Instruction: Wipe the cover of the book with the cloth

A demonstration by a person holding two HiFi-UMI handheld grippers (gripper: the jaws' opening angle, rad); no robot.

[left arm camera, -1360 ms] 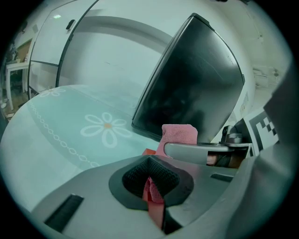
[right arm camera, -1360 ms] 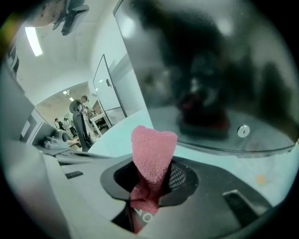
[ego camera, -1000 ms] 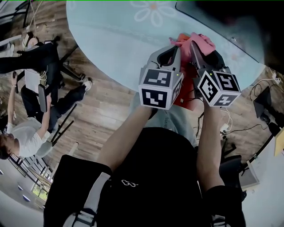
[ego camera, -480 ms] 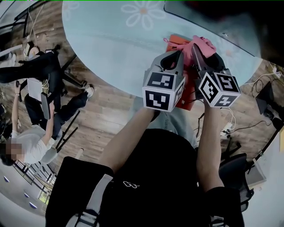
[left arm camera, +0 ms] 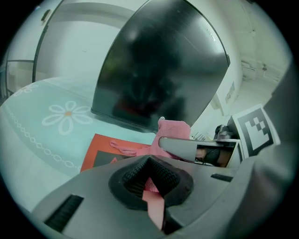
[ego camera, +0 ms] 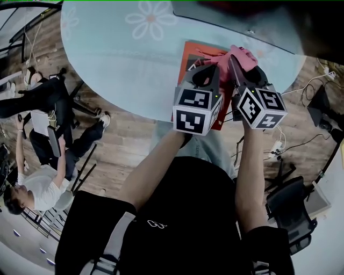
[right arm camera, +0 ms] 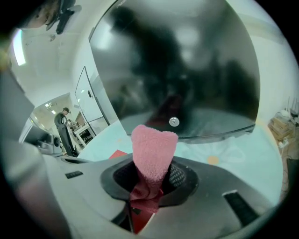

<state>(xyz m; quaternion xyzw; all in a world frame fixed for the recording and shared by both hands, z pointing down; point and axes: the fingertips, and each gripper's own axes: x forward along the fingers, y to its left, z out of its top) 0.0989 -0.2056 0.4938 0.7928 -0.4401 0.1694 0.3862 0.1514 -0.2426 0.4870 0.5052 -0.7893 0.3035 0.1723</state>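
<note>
The book (ego camera: 188,53) lies flat on the counter (ego camera: 118,59), close to the counter's near edge, and a large panel (ego camera: 231,8) stands on the counter just behind the book. The cloth (ego camera: 243,56) lies over the book's right part, with the right gripper (ego camera: 232,58) clamped on it from the near side, and the left gripper (ego camera: 210,63) sits just left of the cloth, above the book's near half. Well to the left of the book, off the counter and below it, a person (ego camera: 32,185) sits on the floor (ego camera: 123,139) side.
</note>
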